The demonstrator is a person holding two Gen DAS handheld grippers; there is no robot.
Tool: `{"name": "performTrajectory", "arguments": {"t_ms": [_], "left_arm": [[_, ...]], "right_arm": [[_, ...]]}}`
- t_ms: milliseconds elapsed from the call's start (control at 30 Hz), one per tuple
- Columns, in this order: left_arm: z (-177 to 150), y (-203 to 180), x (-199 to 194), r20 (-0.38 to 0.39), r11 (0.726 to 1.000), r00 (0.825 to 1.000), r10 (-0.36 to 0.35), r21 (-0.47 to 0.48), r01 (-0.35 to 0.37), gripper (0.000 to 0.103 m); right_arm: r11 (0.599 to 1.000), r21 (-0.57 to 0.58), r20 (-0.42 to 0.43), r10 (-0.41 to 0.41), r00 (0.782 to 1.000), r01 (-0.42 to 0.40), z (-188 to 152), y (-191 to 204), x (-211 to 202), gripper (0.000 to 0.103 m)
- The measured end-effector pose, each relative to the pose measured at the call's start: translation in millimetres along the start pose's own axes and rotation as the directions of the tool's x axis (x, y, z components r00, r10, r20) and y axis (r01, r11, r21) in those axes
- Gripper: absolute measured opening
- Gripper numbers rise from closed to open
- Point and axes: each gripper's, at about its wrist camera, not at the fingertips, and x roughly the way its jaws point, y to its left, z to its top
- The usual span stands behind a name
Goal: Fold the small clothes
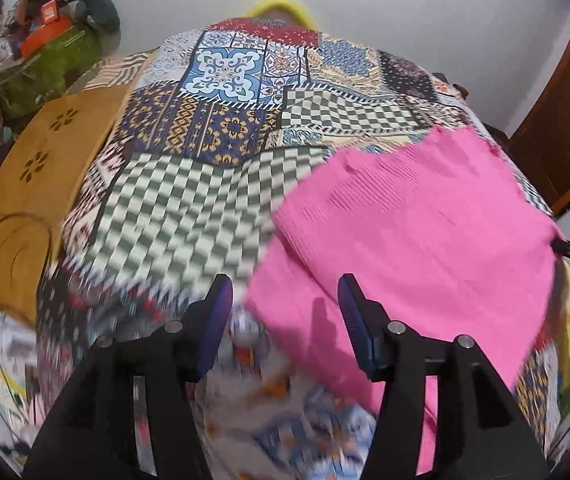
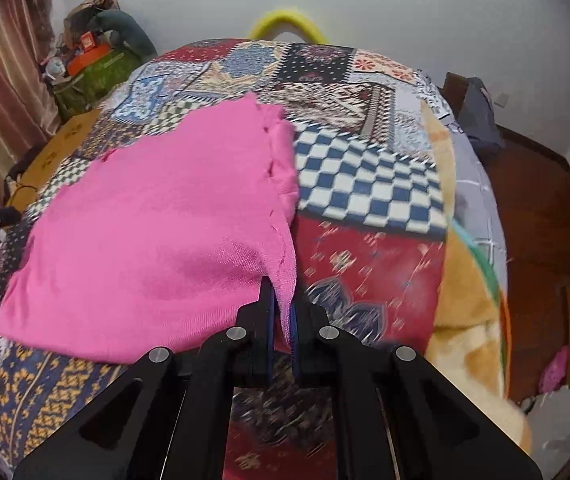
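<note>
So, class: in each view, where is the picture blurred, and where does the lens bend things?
Left wrist view: the quilt smears with motion blur near the open left gripper; the pink garment is soft-edged. Right wrist view: blur beside the right gripper, shut on the garment's edge. Both views: fisheye bulges the bed, dark corners.
</note>
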Motion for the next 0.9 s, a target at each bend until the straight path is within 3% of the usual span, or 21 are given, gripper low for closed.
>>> {"name": "performTrajectory", "arguments": {"t_ms": [200,267,333,400,433,467,533,600,667,733,900], "left_arm": [[40.8,-9.7,67.4,-0.07,0.995,0.994,-0.087,0.042,0.09,0.06],[45.7,-16.4,85.6,-0.099,0.988,0.984,-0.145,0.036,0.149,0.06],[45.8,-21.6,87.3,-0.071,0.987,0.987,-0.145,0.057,0.149,0.06],[44.7,-24.1,86.8,-0.055,0.982,0.984,-0.169,0.073,0.173,0.043],[43.7,-23.9,86.2,-0.057,0.976,0.978,-0.202,0.069,0.205,0.023],[42.3,-23.5,84.1,-0.056,0.975,0.976,-0.21,0.067,0.214,0.014],[38.6,-23.5,79.5,-0.053,0.981,0.983,-0.177,0.074,0.181,0.014],[32.7,-22.2,74.5,-0.052,0.985,0.988,-0.144,0.087,0.148,0.013],[23.1,-14.9,66.5,-0.057,0.989,0.99,-0.127,0.069,0.131,0.013],[13.5,-8.0,59.7,-0.07,0.993,0.992,-0.106,0.048,0.11,0.013],[-20.1,5.3,35.5,-0.118,0.998,0.991,-0.062,0.025,0.065,0.013]], "right_arm": [[0.999,0.014,-0.001,-0.042,0.999,0.042,20.8,-21.1,9.1,0.004],[0.999,0.025,-0.005,-0.048,0.999,0.048,27.7,-27.8,13.7,0.004],[0.999,0.025,-0.006,-0.043,0.999,0.043,30.4,-30.1,15.8,0.004],[0.999,0.035,-0.008,-0.027,1.0,0.028,30.3,-30.2,16.4,0.004],[0.999,0.033,-0.017,-0.016,1.0,0.017,29.8,-28.4,17.4,0.004],[0.999,0.031,-0.021,-0.016,1.0,0.017,29.7,-26.6,17.8,0.004],[0.999,0.035,-0.027,-0.016,0.999,0.017,29.0,-22.7,16.4,0.006],[0.999,0.042,-0.036,-0.014,0.999,0.015,28.7,-19.4,13.0,0.015],[0.999,0.041,-0.025,-0.018,1.0,0.019,26.8,-12.8,4.1,0.04],[1.0,0.027,-0.006,-0.014,1.0,0.014,23.5,-3.4,-5.1,0.052],[0.999,0.0,-0.008,0.046,0.999,-0.046,8.4,26.8,-23.8,0.055]]}}
